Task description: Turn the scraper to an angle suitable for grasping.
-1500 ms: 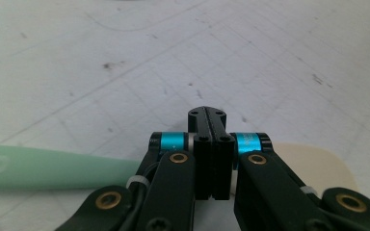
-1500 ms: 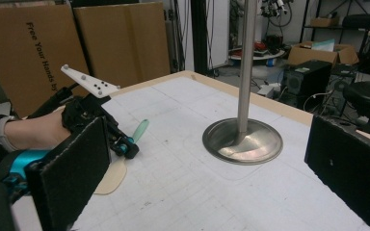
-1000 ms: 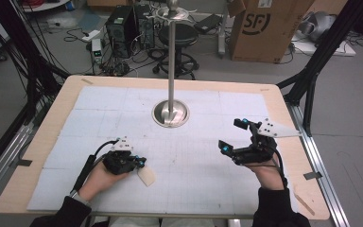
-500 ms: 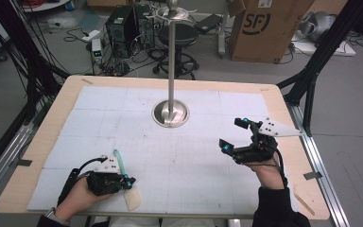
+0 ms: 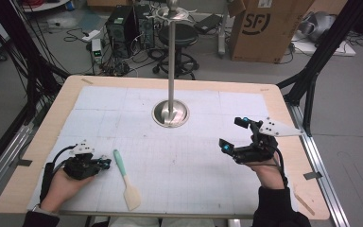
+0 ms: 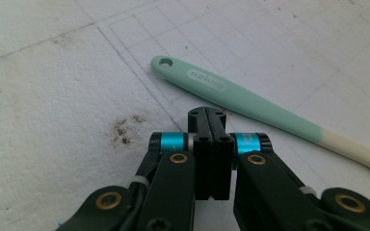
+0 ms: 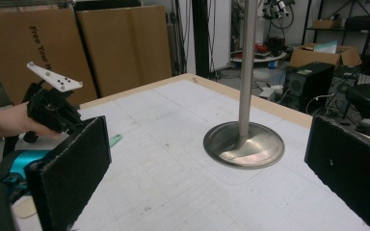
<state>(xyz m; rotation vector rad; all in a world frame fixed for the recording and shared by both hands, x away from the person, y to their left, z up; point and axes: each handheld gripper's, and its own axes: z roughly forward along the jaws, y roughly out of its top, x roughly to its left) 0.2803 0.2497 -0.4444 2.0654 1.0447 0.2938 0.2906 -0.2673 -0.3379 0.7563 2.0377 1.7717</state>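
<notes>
High view, spatula (image 5: 125, 177) lying flat, handle away, blade toward person

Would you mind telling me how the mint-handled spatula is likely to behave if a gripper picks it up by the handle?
The spatula lies flat, so it probably will not roll. Its slim handle looks smooth, perhaps slippery between pads. The broad cream blade may droop or flex, tilting the tool.

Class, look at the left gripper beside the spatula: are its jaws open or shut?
Shut. In the left gripper view the left gripper has its two black jaws pressed together with nothing between them; the mint-handled spatula lies free on the mat beyond.
</notes>
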